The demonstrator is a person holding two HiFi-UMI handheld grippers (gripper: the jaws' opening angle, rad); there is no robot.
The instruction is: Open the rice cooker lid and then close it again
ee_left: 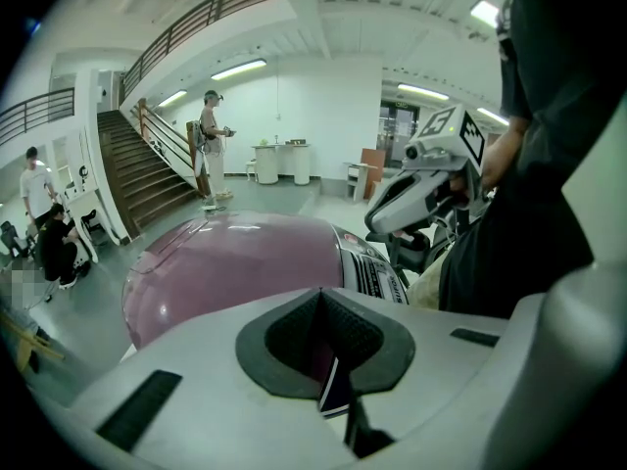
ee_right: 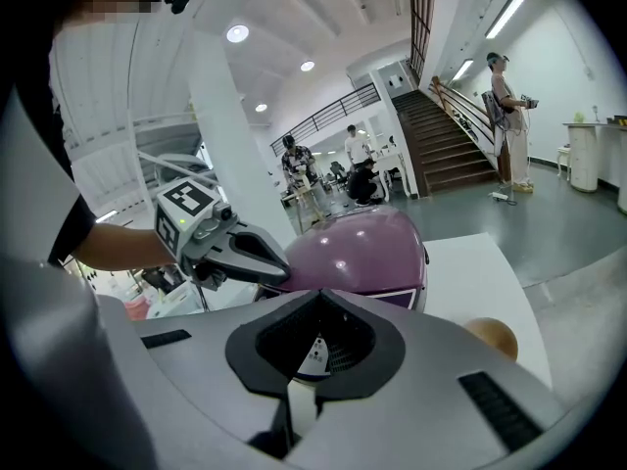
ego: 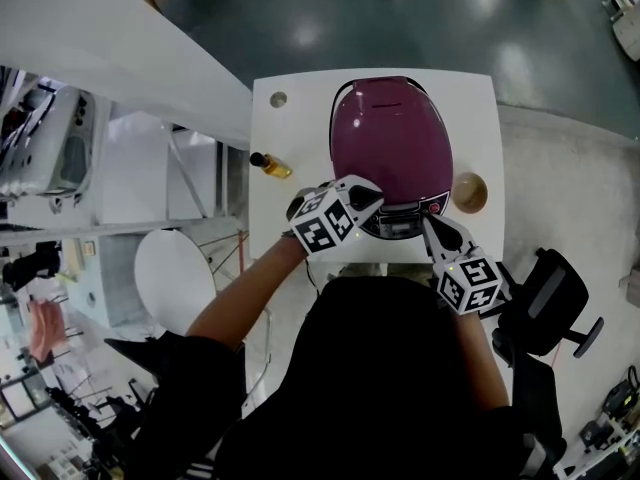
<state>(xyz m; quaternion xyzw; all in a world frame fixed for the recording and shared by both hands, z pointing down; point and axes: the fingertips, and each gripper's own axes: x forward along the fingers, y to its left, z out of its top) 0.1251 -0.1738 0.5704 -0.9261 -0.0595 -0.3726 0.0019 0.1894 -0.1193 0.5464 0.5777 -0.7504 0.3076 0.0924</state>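
- The left hand-held gripper (ego: pixel 370 198) has its jaws pressed together, with nothing held between them (only a sliver of the cooker's front shows past the tips).
- The right hand-held gripper (ego: pixel 430 223) is likewise closed on nothing.
- The rice cooker (ego: pixel 392 163) stands on the white surface (ego: pixel 290 118) straight ahead of both hand-held grippers, with its purple lid (ego: pixel 385 113) down.
- Its control panel (ego: pixel 397 226) faces the person and lies between the two sets of tips: the left tips are at the panel's left end and the right tips at its right end. I cannot tell whether either one touches.
- A small bottle (ego: pixel 270 165) of amber liquid lies on the surface, to the outer side of the left hand-held gripper and apart from the cooker.
- A round wooden dish (ego: pixel 469 192) sits just beyond the right hand-held gripper, close beside the cooker's right flank.
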